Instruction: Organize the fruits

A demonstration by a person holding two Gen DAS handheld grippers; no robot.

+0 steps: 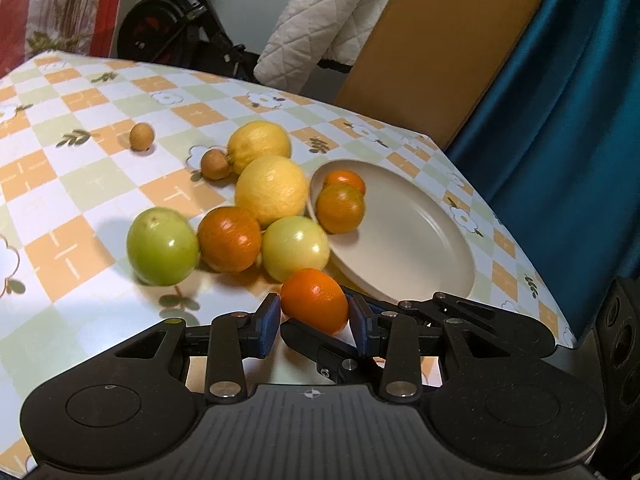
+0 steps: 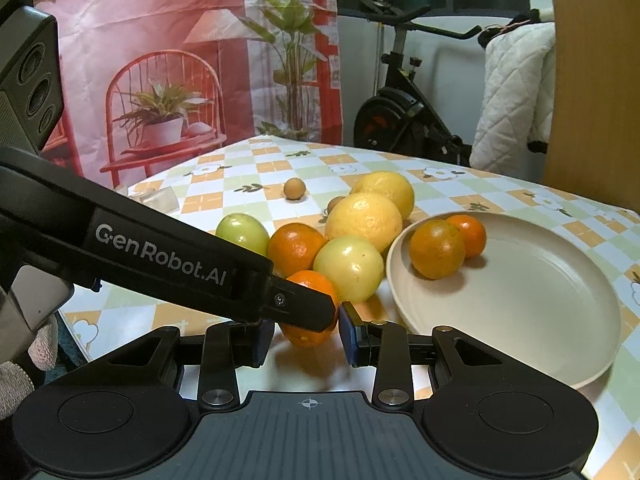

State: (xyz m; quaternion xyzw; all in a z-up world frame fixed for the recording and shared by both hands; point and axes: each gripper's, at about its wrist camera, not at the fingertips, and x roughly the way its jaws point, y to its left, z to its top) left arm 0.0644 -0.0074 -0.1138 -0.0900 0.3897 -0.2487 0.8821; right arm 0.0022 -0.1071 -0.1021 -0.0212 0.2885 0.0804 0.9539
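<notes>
Orange and round, the small mandarin point(image 1: 315, 300) sits right between the blue pads of the left gripper point(image 1: 315, 322), whose jaws are drawn in close on both its flanks; they appear to pinch it, though whether it is lifted off the desk point(image 1: 100, 184) I cannot tell. Being near-spherical, it has no long axis to line up with. The right gripper point(image 2: 306, 330) sits just behind the same fruit, its jaws narrowed with nothing between the pads, and the left gripper's finger crosses in front of it. So the left hand is the one on the fruit.

Just beyond and to the right lies the beige plate point(image 1: 420, 240), its near rim close to the held mandarin. Two oranges point(image 1: 340, 208) already rest against its left inner edge, leaving most of the plate's floor bare for a drop, I judge.

Straight ahead and left, the loose cluster crowds the path: a pale green fruit point(image 1: 295, 248) almost touching the mandarin, a darker orange point(image 1: 229, 238), a green apple point(image 1: 162, 250), then two lemons point(image 1: 270, 190) behind. Farther off lie two small brown fruits point(image 1: 141, 136), well apart from the plate. The desk's right edge drops off just past the plate.
</notes>
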